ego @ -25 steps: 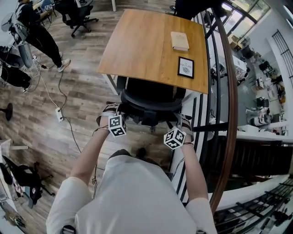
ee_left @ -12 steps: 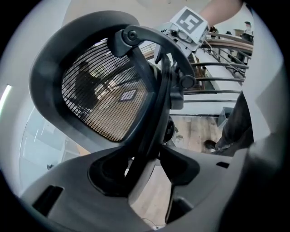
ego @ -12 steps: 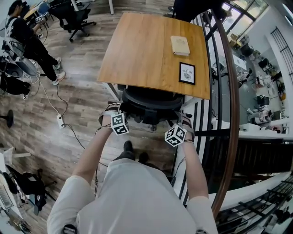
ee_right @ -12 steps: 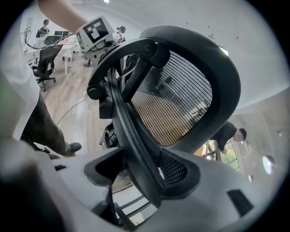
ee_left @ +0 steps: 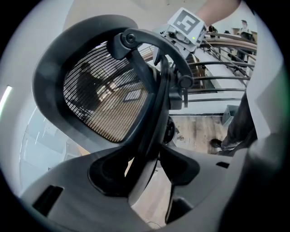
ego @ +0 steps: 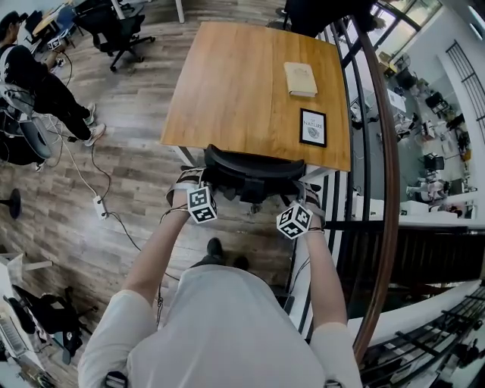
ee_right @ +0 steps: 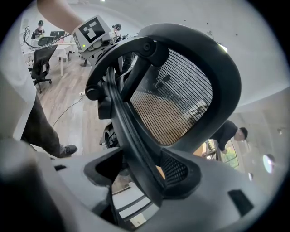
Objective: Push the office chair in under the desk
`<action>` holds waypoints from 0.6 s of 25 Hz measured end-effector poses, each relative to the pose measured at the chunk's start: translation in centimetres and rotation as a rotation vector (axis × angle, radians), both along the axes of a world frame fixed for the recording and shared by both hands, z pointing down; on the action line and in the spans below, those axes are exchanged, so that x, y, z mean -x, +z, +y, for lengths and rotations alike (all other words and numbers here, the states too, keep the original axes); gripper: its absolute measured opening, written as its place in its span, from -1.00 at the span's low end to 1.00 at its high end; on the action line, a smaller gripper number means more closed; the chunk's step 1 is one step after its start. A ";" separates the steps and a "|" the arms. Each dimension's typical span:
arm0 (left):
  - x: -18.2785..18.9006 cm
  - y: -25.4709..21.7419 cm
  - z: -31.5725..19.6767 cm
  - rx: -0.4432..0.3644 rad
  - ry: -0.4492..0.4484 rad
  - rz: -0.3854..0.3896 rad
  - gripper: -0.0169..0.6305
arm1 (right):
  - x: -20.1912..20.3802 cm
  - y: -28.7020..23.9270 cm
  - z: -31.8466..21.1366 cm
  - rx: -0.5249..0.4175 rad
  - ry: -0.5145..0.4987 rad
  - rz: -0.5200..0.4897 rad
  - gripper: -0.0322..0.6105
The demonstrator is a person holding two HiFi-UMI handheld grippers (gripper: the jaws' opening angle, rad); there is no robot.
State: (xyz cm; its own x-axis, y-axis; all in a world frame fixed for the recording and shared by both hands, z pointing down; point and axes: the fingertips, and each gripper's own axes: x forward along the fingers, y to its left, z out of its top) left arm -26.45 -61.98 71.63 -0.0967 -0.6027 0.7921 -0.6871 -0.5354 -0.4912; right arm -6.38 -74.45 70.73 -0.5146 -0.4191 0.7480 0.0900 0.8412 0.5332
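The black office chair stands at the near edge of the wooden desk, its seat hidden under the top and only the backrest showing. My left gripper holds the left side of the backrest and my right gripper the right side. In the left gripper view the mesh back fills the frame, and its black rear frame bar runs between the jaws of the left gripper. The right gripper likewise clamps the frame bar beside the mesh.
A closed book and a framed card lie on the desk's right half. A curved railing runs close on the right. A cable and power strip lie on the wooden floor to the left. A person and another chair are far left.
The chair has rolled further under the desk, so its seat no longer shows. Both grippers and the person have moved forward with it, still on the backrest.
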 end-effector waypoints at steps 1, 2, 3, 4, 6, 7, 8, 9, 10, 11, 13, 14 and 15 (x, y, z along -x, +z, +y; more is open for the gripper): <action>0.3 0.0 -0.3 -0.001 0.001 0.000 -0.28 | 0.3 0.0 -0.4 0.002 0.002 0.002 -0.11; 0.5 0.1 -0.6 0.002 0.002 0.002 -0.28 | 0.6 0.0 -0.7 0.006 0.004 0.005 -0.11; 0.8 0.3 -0.8 0.009 0.005 0.007 -0.28 | 0.8 0.0 -0.9 0.011 0.007 0.009 -0.11; 0.9 0.4 -0.9 0.016 0.009 0.012 -0.29 | 1.0 0.0 -1.0 0.016 0.009 0.012 -0.11; 1.3 0.4 -1.0 0.020 0.019 0.016 -0.31 | 1.3 0.1 -1.1 0.019 0.013 0.017 -0.11; 1.4 0.2 -1.0 0.018 0.023 0.016 -0.31 | 1.4 0.2 -1.1 0.017 0.014 0.018 -0.11; 1.4 0.1 -1.0 0.015 0.026 0.015 -0.32 | 1.5 0.2 -1.1 0.016 0.014 0.019 -0.11; 1.4 0.0 -1.1 0.010 0.028 0.015 -0.32 | 1.5 0.2 -1.2 0.015 0.015 0.020 -0.11; 1.5 0.0 -1.2 0.000 0.026 0.015 -0.31 | 1.7 0.2 -1.3 0.014 0.017 0.021 -0.11; 1.5 0.0 -1.3 -0.013 0.022 0.016 -0.31 | 1.7 0.3 -1.4 0.014 0.019 0.022 -0.11; 1.3 0.0 -1.5 -0.044 0.015 0.017 -0.27 | 1.7 0.6 -1.4 0.012 0.023 0.024 -0.11; 1.2 0.0 -1.6 -0.059 0.012 0.016 -0.26 | 1.6 0.7 -1.5 0.010 0.024 0.025 -0.11; 1.1 0.0 -1.6 -0.068 0.011 0.013 -0.23 | 1.6 0.7 -1.5 0.008 0.025 0.026 -0.11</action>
State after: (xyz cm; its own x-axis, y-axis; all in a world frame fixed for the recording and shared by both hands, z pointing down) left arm -27.58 -63.59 71.67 -0.0795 -0.6564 0.7502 -0.6879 -0.5086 -0.5179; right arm -7.95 -75.99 71.44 -0.4844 -0.4255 0.7644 0.0830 0.8475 0.5243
